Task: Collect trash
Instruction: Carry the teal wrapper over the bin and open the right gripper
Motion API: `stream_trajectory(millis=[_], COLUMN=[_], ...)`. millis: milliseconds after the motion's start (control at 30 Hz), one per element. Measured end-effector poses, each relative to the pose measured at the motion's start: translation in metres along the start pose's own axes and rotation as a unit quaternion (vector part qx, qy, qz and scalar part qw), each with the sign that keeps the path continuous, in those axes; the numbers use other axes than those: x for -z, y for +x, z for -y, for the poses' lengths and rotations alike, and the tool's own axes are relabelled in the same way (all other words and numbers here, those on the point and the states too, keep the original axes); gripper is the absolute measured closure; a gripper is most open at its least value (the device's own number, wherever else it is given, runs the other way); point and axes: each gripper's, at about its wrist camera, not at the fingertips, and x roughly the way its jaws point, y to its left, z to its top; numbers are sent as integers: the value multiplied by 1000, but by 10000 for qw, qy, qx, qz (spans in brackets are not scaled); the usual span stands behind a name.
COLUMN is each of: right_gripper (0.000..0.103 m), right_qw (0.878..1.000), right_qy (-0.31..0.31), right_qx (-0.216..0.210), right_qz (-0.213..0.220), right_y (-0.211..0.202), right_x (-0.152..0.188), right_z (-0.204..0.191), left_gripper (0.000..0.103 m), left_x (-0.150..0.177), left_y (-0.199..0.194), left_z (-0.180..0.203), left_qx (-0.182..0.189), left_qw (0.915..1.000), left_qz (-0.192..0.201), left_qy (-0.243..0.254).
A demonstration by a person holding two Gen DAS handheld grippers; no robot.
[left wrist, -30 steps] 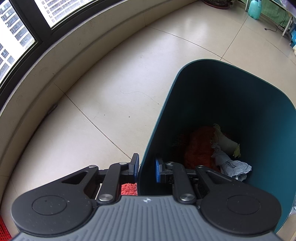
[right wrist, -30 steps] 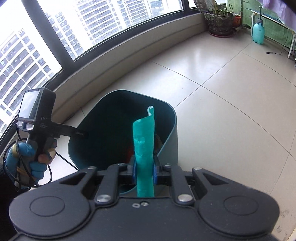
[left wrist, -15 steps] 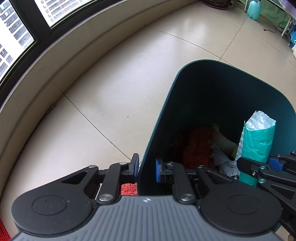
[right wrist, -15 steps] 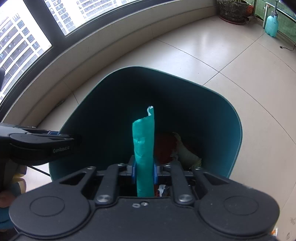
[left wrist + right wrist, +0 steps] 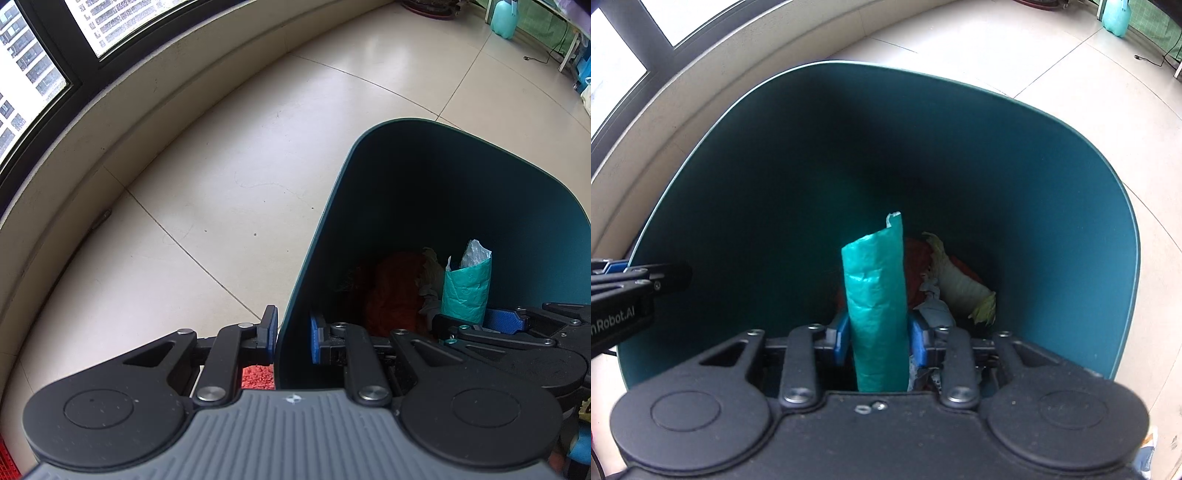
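Observation:
A dark teal trash bin point(image 5: 461, 192) stands on the tiled floor; it also fills the right wrist view point(image 5: 812, 147). My left gripper point(image 5: 293, 334) is shut on the bin's near wall, one pad outside, one inside. My right gripper point(image 5: 879, 338) is down inside the bin, with a rolled green plastic bag point(image 5: 877, 295) standing between its blue pads; small gaps show on both sides of the roll. The roll point(image 5: 467, 291) and right gripper point(image 5: 491, 325) also show in the left wrist view. Red trash point(image 5: 391, 291), crumpled paper and a pale leafy scrap point(image 5: 960, 280) lie at the bottom.
A curved low wall with dark-framed windows point(image 5: 48, 66) runs along the left. A turquoise jug point(image 5: 504, 22) and a cable lie on the far floor. A red mat point(image 5: 258, 376) shows below my left gripper.
My right gripper has moved with the green roll from above the bin down deep into it, and its pads have spread apart around the roll. My left gripper has held still on the bin wall.

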Motion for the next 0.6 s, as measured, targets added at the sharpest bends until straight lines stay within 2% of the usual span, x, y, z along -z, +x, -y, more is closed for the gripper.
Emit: stream_trajectory(millis=[100, 167, 200, 433, 533, 600], right_gripper=[63, 46, 44, 40, 35, 34], right_qw=[10000, 9997, 9996, 9984, 9971, 9956], right_qy=[8, 60, 58, 29, -26, -86], right_qx=[-81, -183, -222, -511, -680, -833], right_qz=[51, 126, 159, 242, 343, 418], right_y=[0, -4, -6, -35, -57, -73], right_x=[5, 6, 6, 14, 15, 18], right_z=[-2, 3, 4, 11, 16, 13], left_gripper=[86, 86, 86, 86, 86, 86], left_x=[0, 0, 0, 0, 0, 0], left_y=[0, 0, 0, 0, 0, 0], left_z=[0, 0, 0, 0, 0, 0], left_qx=[0, -3, -2, -1, -3, -6], left_qw=[10000, 10000, 10000, 10000, 10000, 10000], left_qz=[-2, -3, -4, 0, -3, -3], left_qy=[-4, -2, -4, 2, 2, 2])
